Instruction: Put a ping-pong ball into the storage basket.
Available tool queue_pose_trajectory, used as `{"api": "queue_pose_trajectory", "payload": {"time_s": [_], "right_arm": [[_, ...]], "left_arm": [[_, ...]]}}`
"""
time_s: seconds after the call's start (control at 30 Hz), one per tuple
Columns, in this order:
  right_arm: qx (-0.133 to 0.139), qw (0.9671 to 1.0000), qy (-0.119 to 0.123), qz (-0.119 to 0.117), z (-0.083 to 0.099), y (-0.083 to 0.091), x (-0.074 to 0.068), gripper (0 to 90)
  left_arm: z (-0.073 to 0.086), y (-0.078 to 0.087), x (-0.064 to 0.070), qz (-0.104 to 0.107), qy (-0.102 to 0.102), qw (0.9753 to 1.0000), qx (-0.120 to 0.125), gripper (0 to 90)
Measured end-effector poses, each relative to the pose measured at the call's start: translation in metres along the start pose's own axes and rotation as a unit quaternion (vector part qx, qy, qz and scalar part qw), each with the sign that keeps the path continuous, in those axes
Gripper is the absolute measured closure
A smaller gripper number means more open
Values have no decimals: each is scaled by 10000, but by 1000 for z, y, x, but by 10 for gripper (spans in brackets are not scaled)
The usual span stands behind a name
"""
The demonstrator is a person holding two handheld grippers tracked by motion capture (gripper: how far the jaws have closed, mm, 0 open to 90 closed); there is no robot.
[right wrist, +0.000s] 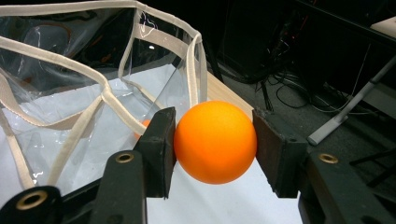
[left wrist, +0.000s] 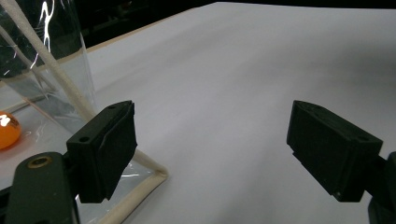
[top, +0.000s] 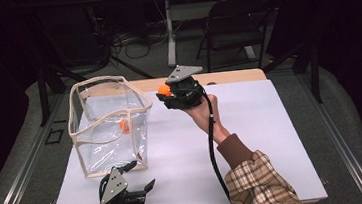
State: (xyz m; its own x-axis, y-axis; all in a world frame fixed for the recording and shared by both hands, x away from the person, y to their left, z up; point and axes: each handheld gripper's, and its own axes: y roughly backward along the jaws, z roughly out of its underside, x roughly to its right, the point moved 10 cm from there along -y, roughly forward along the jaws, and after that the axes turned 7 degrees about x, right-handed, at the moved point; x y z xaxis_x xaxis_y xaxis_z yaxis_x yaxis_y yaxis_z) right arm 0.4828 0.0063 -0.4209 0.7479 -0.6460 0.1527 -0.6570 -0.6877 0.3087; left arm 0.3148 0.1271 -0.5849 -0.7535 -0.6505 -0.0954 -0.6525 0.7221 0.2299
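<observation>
A clear plastic bag with cream trim stands open-topped on the left of the white table. One orange ball lies inside it, and it also shows through the wall as the ball in the bag. My right gripper is raised just right of the bag's far corner, shut on a second orange ball. In the right gripper view that held ball sits squeezed between both jaws of the right gripper, with the bag's rim close behind. My left gripper rests open by the bag's near corner; the left gripper holds nothing.
A dark folding chair and a white table leg stand beyond the far wooden edge. Cables lie on the floor there. The white sheet stretches bare to the right of the bag.
</observation>
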Motion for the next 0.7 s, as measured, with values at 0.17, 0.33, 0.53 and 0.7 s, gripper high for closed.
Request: {"api": "queue_pose_trajectory", "payload": {"time_s": [0.17, 0.33, 0.53, 0.7], "right_arm": [[15, 10000, 20, -35, -4, -2, -3, 509], [44, 10000, 22, -51, -9, -5, -4, 509], [48, 10000, 48, -45, -12, -8, -5, 509], [69, 9999, 78, -48, -15, -9, -6, 510]], "left_arm": [[0, 0, 0, -2, -6, 10000, -8, 160], [0, 0, 0, -3, -6, 10000, -5, 161], [0, 0, 0, -6, 3, 10000, 2, 160], [0, 0, 0, -8, -5, 10000, -6, 160]]}}
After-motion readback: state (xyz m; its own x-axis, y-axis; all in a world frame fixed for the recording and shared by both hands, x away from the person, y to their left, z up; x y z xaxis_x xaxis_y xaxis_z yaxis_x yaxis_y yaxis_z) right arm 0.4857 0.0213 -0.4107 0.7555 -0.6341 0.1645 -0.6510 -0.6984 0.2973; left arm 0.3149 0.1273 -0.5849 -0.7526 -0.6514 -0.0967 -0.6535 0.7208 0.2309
